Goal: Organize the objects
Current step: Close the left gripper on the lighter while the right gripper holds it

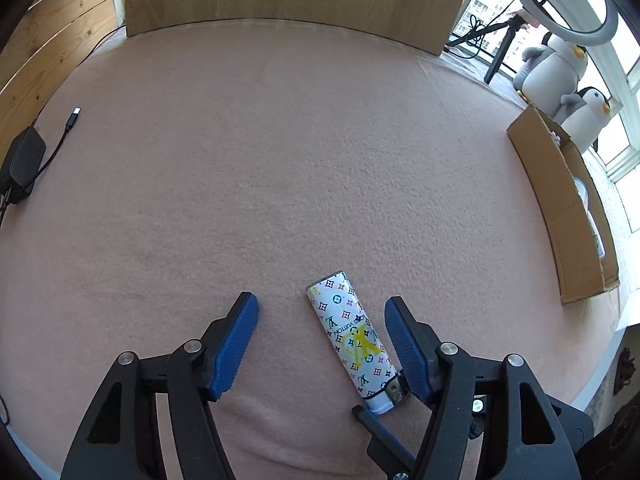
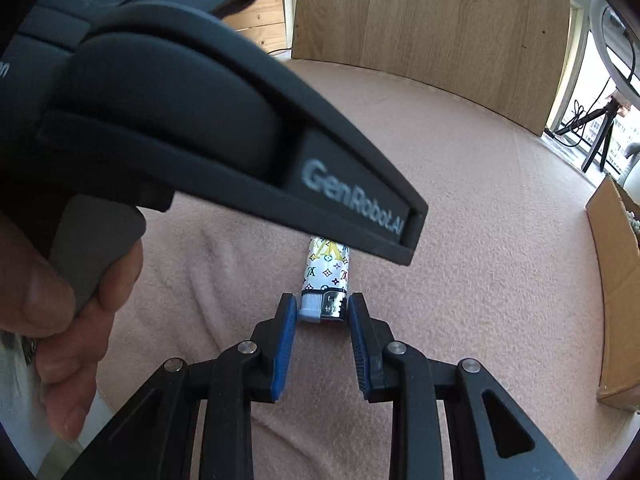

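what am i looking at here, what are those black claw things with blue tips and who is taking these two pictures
They are two hand-held grippers, each with a camera looking along its fingers. The left camera shows the left gripper open around a patterned lighter lying on the pink cloth. The right camera shows the right gripper shut on the lighter's metal end; the person's left hand and its gripper's body fill the upper left. A cardboard box sits on the right, a black charger with its cable on the left, and plush penguins by the window.

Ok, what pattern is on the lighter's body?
The lighter is white with small multicoloured monogram symbols and a yellow smear, clearest in the left wrist view.
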A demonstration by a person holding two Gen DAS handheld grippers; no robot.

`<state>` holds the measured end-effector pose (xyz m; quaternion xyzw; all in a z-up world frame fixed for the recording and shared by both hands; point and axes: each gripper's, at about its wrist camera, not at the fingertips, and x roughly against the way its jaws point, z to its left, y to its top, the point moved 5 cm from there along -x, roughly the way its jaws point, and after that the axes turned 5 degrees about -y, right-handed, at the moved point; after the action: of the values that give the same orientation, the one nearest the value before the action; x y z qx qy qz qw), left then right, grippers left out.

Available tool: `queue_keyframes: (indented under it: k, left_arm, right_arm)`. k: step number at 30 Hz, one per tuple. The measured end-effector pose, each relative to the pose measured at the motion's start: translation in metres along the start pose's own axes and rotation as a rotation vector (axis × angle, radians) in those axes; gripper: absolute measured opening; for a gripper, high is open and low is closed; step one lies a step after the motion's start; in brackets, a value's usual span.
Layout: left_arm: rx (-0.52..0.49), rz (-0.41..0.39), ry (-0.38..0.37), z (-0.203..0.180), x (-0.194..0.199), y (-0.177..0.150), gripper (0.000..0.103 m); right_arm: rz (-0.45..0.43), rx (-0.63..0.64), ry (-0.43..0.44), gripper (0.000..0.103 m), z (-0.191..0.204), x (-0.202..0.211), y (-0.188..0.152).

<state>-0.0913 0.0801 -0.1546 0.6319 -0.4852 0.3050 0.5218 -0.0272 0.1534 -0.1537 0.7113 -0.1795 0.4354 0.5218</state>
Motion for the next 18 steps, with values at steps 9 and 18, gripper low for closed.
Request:
queue_keyframes:
  k: [9,18]
  left_arm:
    - [-0.018,-0.009,-0.006,-0.009,-0.002,0.001,0.033]
    - [-0.049,-0.084,-0.014,-0.024,0.039,0.014,0.033]
  right_arm:
    - [-0.009,-0.015,0.010,0.021,0.001,0.001,0.002]
    - [-0.063,-0.036,0.001,0.021,-0.002,0.026,0.017]
